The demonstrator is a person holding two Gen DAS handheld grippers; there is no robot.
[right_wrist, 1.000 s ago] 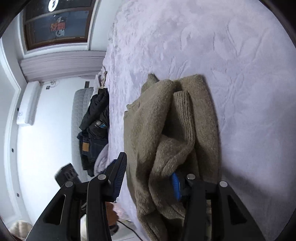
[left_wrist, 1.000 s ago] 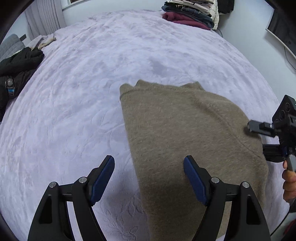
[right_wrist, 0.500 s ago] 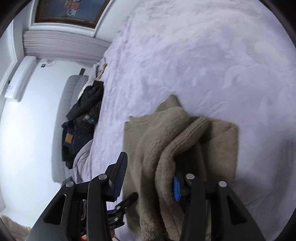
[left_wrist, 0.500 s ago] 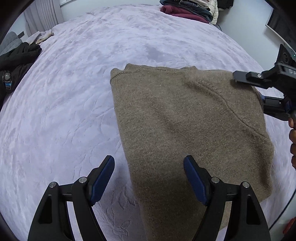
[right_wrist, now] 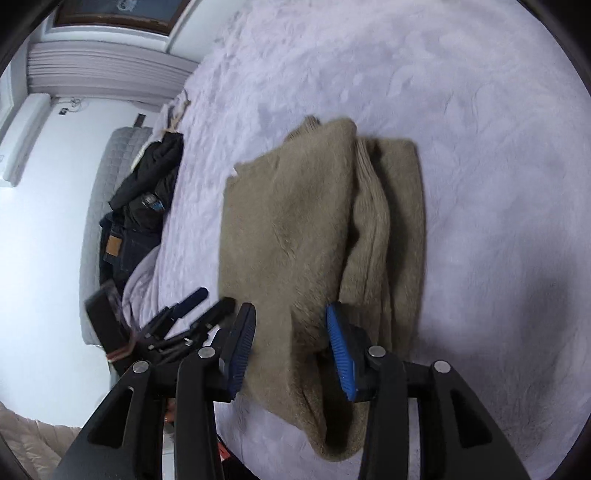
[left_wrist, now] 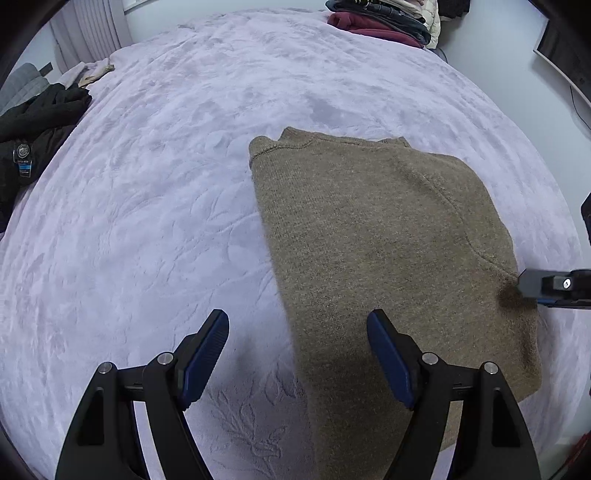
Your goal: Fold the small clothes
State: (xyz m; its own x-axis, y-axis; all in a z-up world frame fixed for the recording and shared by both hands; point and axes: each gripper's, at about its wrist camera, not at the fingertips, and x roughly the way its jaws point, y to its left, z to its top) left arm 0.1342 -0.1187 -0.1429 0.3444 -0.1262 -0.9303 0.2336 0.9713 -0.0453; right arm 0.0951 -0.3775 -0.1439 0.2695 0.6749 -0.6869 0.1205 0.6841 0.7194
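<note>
A tan knit sweater point(left_wrist: 384, 258) lies folded on the lilac bedspread point(left_wrist: 147, 221). It also shows in the right wrist view point(right_wrist: 295, 229), with a ribbed sleeve bunched along its right side. My left gripper point(left_wrist: 297, 354) is open and empty, just above the sweater's near left edge. My right gripper point(right_wrist: 291, 349) is open, its jaws astride the sweater's near edge, with fabric between the blue pads. Its tip shows at the sweater's right edge in the left wrist view point(left_wrist: 546, 288).
A stack of folded clothes point(left_wrist: 384, 18) sits at the far edge of the bed. A heap of dark clothes point(left_wrist: 33, 125) lies at the left edge, also in the right wrist view point(right_wrist: 144, 199). The bed's edge and a white wall lie to the right.
The sweater's right side has been laid down flat on the bed. My right gripper has opened wider and dropped back to the sweater's near right edge. The left gripper stays open.
</note>
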